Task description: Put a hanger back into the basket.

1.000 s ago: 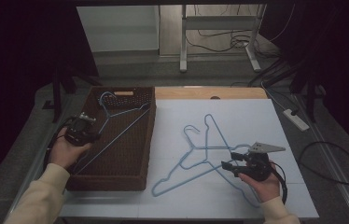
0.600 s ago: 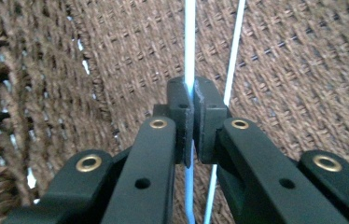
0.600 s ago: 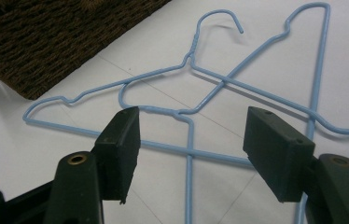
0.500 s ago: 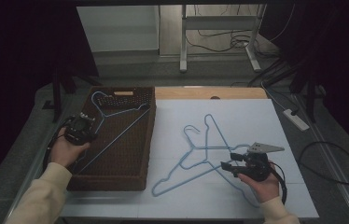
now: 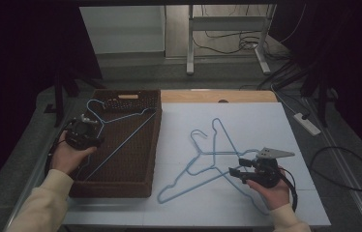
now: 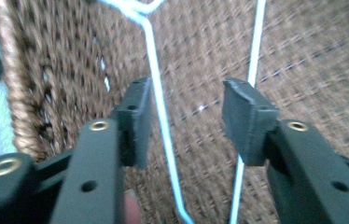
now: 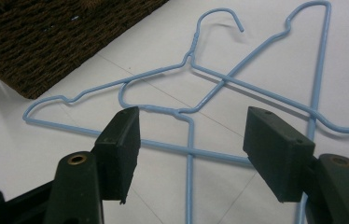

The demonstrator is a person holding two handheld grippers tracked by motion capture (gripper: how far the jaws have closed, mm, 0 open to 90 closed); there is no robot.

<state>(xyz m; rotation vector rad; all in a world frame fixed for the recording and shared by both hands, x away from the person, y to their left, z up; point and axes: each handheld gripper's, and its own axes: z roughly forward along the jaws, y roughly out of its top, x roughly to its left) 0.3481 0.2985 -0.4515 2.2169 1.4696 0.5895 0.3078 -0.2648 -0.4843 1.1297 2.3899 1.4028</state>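
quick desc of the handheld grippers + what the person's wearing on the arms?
Both grippers are black: the left gripper and right gripper each have two blocky jaws with brass-coloured rivets. The right gripper carries a grey three-cornered plate and trails a black cable. Sleeves are cream, long, reaching the wrists.

A pale worktop (image 5: 266,121) carries a brown wicker basket (image 5: 121,186) at 9 o'clock and two crossed blue hangers (image 5: 208,159) near the centre.
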